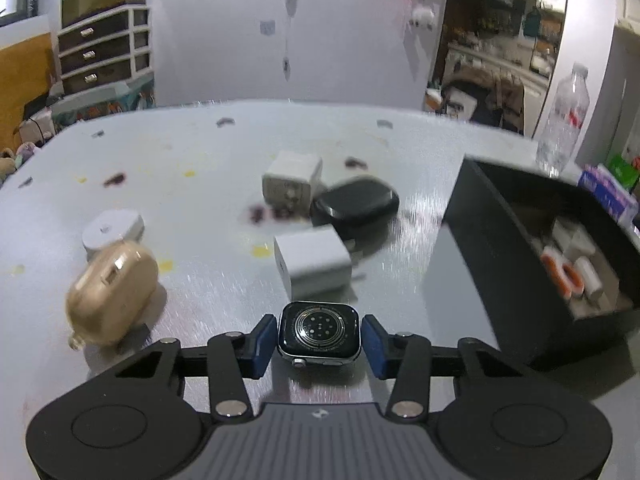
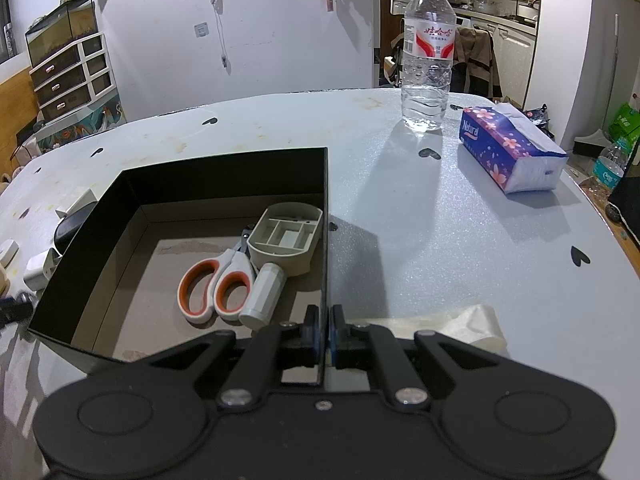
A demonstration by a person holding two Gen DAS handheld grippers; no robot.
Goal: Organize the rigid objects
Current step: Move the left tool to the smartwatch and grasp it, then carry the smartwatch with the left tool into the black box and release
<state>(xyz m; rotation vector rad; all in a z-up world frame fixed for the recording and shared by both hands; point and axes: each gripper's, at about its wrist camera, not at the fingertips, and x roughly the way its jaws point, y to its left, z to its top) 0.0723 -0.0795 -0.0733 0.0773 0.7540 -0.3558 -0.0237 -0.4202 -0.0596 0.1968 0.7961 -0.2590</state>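
Ahead of our left gripper (image 1: pixel 320 340) the table (image 1: pixel 200 152) runs open; the black box (image 1: pixel 480 248) sits to its right, near wall just beside the right finger, so the carry goes rightward over that rim. Our right gripper (image 2: pixel 324 330) is pressed together on the box's right wall, pinching it, with scissors (image 2: pixel 218 284) and a grey tray (image 2: pixel 286 236) inside to its left. A tan case (image 1: pixel 112 288) lies left of the left gripper, white chargers (image 1: pixel 314 266) straight ahead. The watch body (image 1: pixel 319 332) lies face down between the blue pads (image 1: pixel 266 344), long axis pointing away from us; the left pad looks to touch, the right shows a sliver of gap, so we judge the jaws narrowed round it, not yet clamped
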